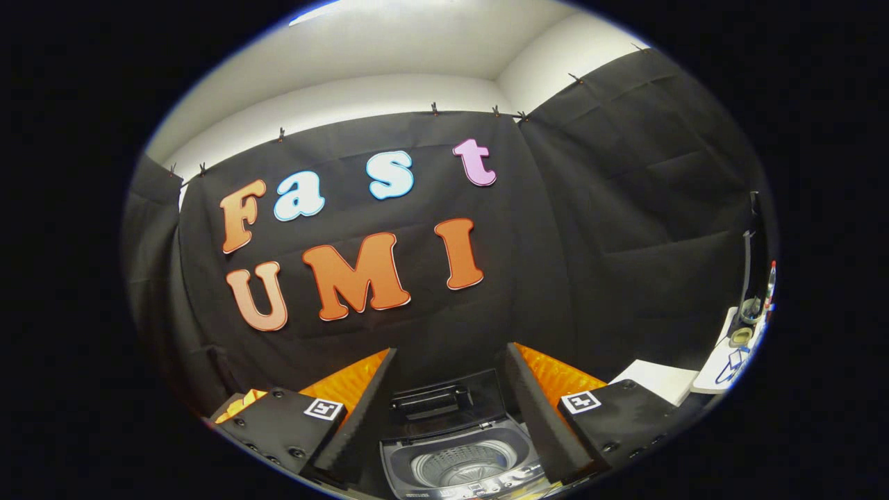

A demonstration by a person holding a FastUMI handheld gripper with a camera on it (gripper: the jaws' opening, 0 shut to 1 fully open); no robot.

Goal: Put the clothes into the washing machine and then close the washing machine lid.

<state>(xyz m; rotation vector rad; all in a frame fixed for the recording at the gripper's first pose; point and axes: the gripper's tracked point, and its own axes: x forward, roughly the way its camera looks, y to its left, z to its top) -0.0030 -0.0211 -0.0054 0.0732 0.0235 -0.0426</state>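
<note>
— Claw (451,417) stands wide, both fingers spread and nothing between them. Why so far apart, do you think?

— My guess is it's ready to take hold of clothing. I can't see any clothes from this angle, though, so I can't say where they lie.

— And the washing machine (462,465)?

— Just ahead of the fingers and below them, seen through the gap. One machine, with one lid (444,403) tipped up at the back, leaning toward the black cloth wall. That leaves the drum (464,464) open from above, which suits dropping things in. It looks empty.

— So the task is hardly begun?

— I'd judge so: nothing loaded, lid still up.

— Anything else around?

— One white tabletop (660,380) off to the right, beyond the right finger, with a few small items at its far end, too small to tell apart.
</note>
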